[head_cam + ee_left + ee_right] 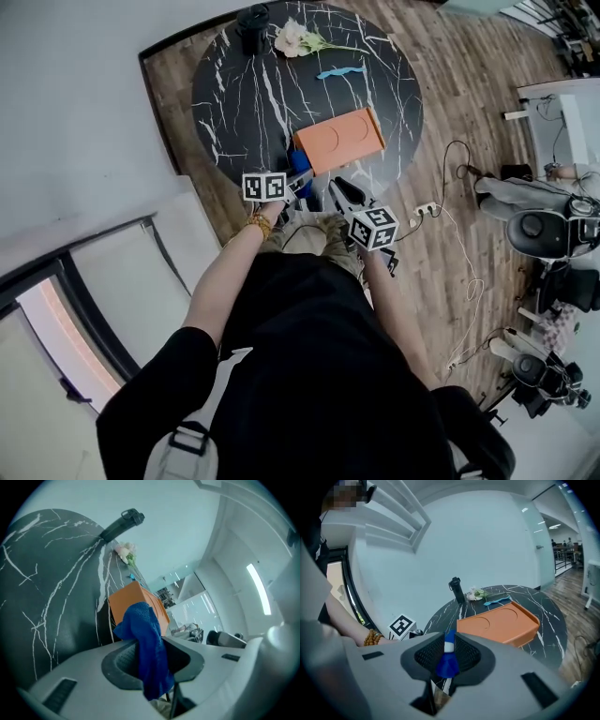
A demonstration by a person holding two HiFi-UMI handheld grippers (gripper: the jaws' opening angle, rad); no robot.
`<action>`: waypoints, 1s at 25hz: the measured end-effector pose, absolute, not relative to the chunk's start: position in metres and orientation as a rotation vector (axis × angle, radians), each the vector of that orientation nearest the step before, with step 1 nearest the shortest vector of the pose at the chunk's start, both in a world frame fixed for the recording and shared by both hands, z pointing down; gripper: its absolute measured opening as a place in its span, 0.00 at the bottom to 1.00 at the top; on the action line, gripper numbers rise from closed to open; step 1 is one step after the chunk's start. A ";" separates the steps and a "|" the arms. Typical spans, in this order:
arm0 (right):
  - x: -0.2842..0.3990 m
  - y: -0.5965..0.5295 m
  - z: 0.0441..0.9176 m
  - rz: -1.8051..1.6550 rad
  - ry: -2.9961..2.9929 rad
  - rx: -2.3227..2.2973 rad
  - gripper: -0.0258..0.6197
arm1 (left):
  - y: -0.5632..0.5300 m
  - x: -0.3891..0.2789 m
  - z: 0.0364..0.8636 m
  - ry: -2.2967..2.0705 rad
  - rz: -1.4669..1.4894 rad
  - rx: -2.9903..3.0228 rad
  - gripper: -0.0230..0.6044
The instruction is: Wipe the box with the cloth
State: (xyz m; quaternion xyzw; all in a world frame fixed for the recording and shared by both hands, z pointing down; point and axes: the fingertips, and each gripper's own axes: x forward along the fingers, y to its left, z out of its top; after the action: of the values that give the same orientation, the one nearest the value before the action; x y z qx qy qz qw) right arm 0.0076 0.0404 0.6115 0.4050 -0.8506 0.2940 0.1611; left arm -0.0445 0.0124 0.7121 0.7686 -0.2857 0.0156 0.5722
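A person in a black top stands at a round black bench [244, 94] veined in white, seen from above, with a tool in each hand.

At the left, a wrist with a beaded bracelet [260, 223] reaches toward the near edge of the bench. The left tool [152, 656] has its jaws partly closed on a deep blue cloth [143, 634]. The cloth is pinched between the pads, with a bunch of it standing out ahead of the jaws and a tail hanging down behind. From above, the cloth sits just beside the near left corner of the box.

The box [339, 139] is orange and shallow, with two round recesses in its top face. It lies flat on the near part of the bench, ahead of both tools and slightly turned.

Farther back on the bench stand a black bottle [252, 26], a pale flower [292, 37] on a green stem, and a slim light-blue item [339, 70], all well apart from the box.

At the right, the right tool [448, 651] hangs just off the bench edge, pointing toward the box. Its jaws are nearly together, gripping a small blue strip [449, 665] with a white band. Whether that strip belongs to the cloth cannot be told.

Beyond the bench at the right is a wooden floor [469, 112] with loose cables.
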 end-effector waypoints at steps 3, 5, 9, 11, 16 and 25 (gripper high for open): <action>0.008 0.041 0.614 0.851 -2.432 1.151 0.12 | 0.050 -0.026 0.710 -0.412 0.223 1.901 0.22; 0.011 0.040 0.613 0.870 -2.452 1.151 0.12 | 0.070 -0.022 0.695 -0.247 0.301 1.994 0.22; 0.019 0.037 0.586 0.983 -2.651 1.115 0.13 | 0.052 -0.039 0.624 -0.221 0.091 2.091 0.22; 0.016 0.036 0.572 1.143 -2.740 1.063 0.21 | 0.039 -0.049 0.584 -0.271 -0.051 2.145 0.22; -0.013 0.025 0.565 1.529 -2.784 0.852 0.38 | 0.048 -0.034 0.554 -0.416 0.098 2.465 0.22; -0.017 0.009 0.585 1.418 -2.631 0.500 0.22 | 0.040 -0.014 0.581 -0.652 0.123 2.282 0.32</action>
State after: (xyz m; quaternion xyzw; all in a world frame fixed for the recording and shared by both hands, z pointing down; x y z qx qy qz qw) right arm -0.0166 0.0089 0.5851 0.1647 -0.8669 0.4672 0.0555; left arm -0.0135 0.0396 0.5813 0.8909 -0.2546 0.0481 0.3731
